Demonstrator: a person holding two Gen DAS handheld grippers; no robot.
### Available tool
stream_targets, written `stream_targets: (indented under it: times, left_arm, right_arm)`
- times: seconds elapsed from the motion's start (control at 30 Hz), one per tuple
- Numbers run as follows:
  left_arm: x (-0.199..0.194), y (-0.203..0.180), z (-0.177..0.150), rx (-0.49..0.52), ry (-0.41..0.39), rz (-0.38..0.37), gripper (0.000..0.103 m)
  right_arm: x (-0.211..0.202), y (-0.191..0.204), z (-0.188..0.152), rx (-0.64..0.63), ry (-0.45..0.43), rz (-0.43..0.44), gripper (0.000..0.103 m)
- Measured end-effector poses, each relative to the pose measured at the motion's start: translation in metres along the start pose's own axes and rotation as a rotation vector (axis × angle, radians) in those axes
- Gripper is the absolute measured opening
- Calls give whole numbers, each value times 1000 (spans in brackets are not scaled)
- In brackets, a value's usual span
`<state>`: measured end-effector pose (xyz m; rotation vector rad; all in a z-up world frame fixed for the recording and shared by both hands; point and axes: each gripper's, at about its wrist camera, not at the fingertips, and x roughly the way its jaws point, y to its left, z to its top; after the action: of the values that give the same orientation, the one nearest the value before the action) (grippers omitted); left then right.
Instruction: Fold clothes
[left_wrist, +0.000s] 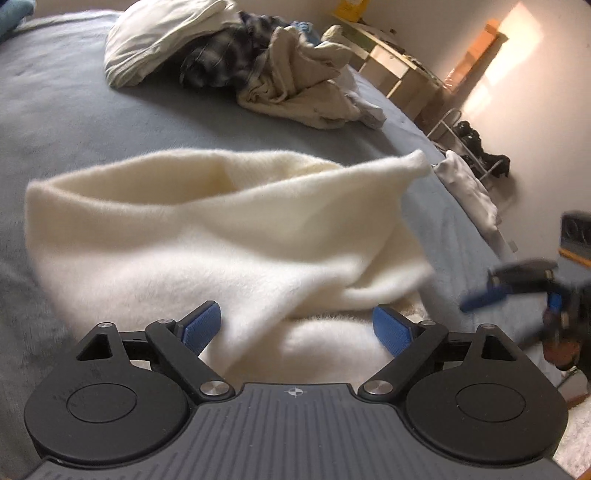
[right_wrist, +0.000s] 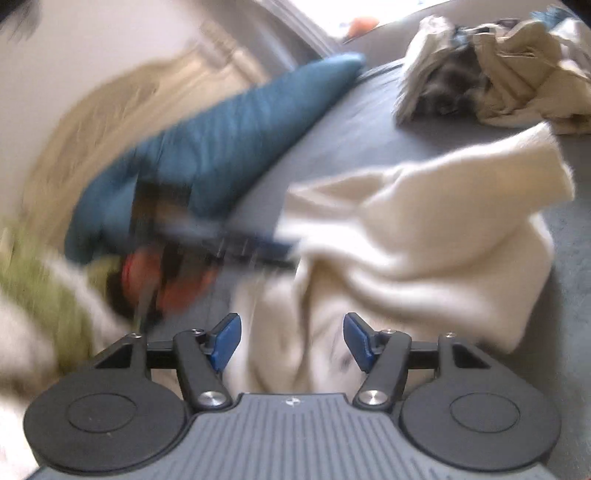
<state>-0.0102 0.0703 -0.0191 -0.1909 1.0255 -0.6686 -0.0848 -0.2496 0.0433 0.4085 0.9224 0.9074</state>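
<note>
Gaping over the cream fleece blanket near the bed's front edge, both the left gripper and right gripper hold nothing; its half-made fold may slump open.

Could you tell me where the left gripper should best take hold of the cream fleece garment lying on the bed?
Probably at the near edge of the cream fleece garment, coming in low from the near side. There the cloth bunches into a thick fold right between the open pads of the left gripper, while its far corner tapers to a thin, floppy tip across the grey bedcover.
</note>
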Motion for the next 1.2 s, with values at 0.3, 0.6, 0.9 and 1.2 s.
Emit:
stream_targets:
  times: [0.3, 0.6, 0.9, 1.2]
  left_arm:
    - [-41, 15, 0, -29, -68, 95, 90]
    - [-39, 10, 23, 74, -107, 131, 90]
    - [41, -52, 26, 412, -64, 126, 88]
    - [84, -88, 28, 569, -40, 178, 83]
  right_arm:
    - [125, -28, 13, 45, 144, 43, 65]
    - [159, 21, -13, -118, 264, 312, 20]
    - [133, -11, -52, 45, 390, 243, 24]
    - [4, -87, -35, 403, -194, 47, 63]
